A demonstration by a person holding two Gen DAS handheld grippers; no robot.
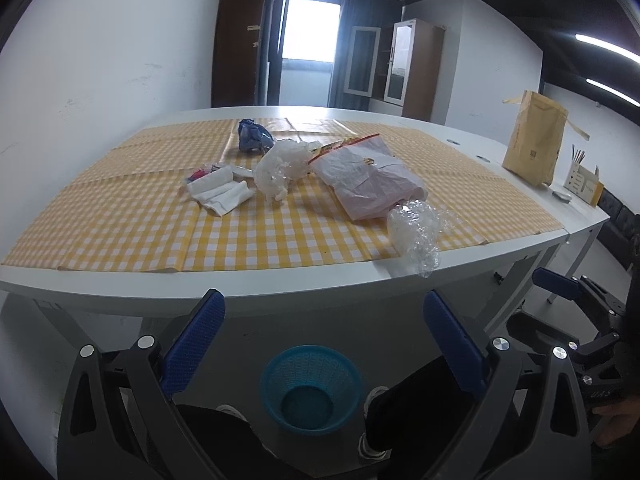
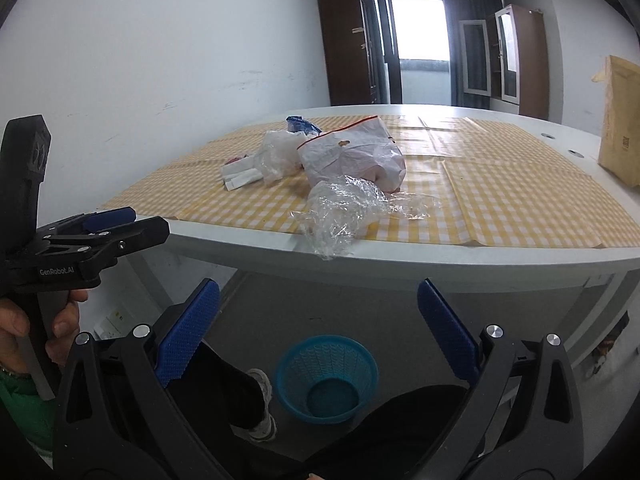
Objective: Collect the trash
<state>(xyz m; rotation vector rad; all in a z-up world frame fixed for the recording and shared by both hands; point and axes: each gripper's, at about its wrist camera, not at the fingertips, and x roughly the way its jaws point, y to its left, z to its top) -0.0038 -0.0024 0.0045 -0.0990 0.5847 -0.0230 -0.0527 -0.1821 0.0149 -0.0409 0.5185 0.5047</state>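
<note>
Trash lies on the yellow checked cloth (image 1: pixel 120 216): crumpled clear plastic (image 1: pixel 416 232) at the near edge, a white bag with a red strip (image 1: pixel 368 184), a clear bag (image 1: pixel 280 168), folded white tissue (image 1: pixel 220 192) and a blue wrapper (image 1: pixel 252 136). A blue mesh basket (image 1: pixel 310 388) stands on the floor under the table edge. My left gripper (image 1: pixel 324 320) is open and empty, held before the table above the basket. My right gripper (image 2: pixel 318 308) is open and empty too. The clear plastic (image 2: pixel 344 208), white bag (image 2: pixel 352 156) and basket (image 2: pixel 326 378) show in the right wrist view.
A brown paper bag (image 1: pixel 534 140) and a small holder with sticks (image 1: pixel 582 178) stand at the table's right end. The person's legs and white shoes (image 2: pixel 264 404) flank the basket. Cabinets and a bright door stand at the back of the room.
</note>
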